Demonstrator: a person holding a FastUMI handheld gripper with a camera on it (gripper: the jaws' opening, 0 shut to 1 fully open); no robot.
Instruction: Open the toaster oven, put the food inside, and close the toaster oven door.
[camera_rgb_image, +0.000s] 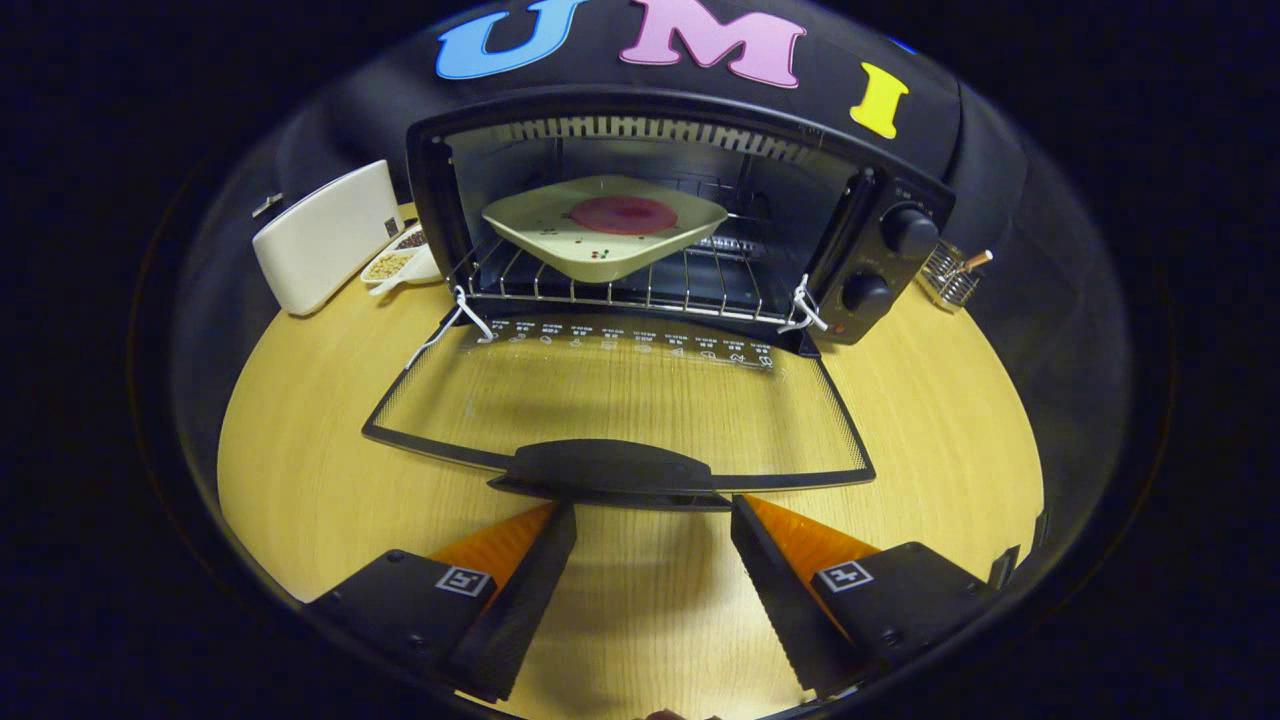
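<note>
1. Gripper view: the gripper sits low over a round pale wooden table, its two black fingers with orange backing spread wide apart, gripping nothing.
2. The tips of the fingers come up just short of the black handle on the lowered door; whether they touch its underside cannot be told.
3. The black toaster oven stands beyond the fingers at the far side of the table, with its cavity fully exposed.
4. Its glass door with a thin black frame is folded down flat toward the gripper, so the wood grain shows through the pane; a row of small white symbols runs along the hinge edge.
5. White cord is tied at both hinge corners of the door, and a strand trails from the left-hand corner down along the door's edge.
6. Inside, a cream square plate rests on the wire rack, slightly tilted, carrying a flat round reddish piece of food at its middle, with a few small specks beside it.
7. Two black round knobs sit one above the other on the oven's control panel, beside the cavity.
8. On the other side of the oven lies a white rounded box-shaped object, and between it and the oven a small white divided dish holds brownish bits.
9. Past the knob side, a small wire holder with a wooden-tipped item stands at the table's edge.
</note>
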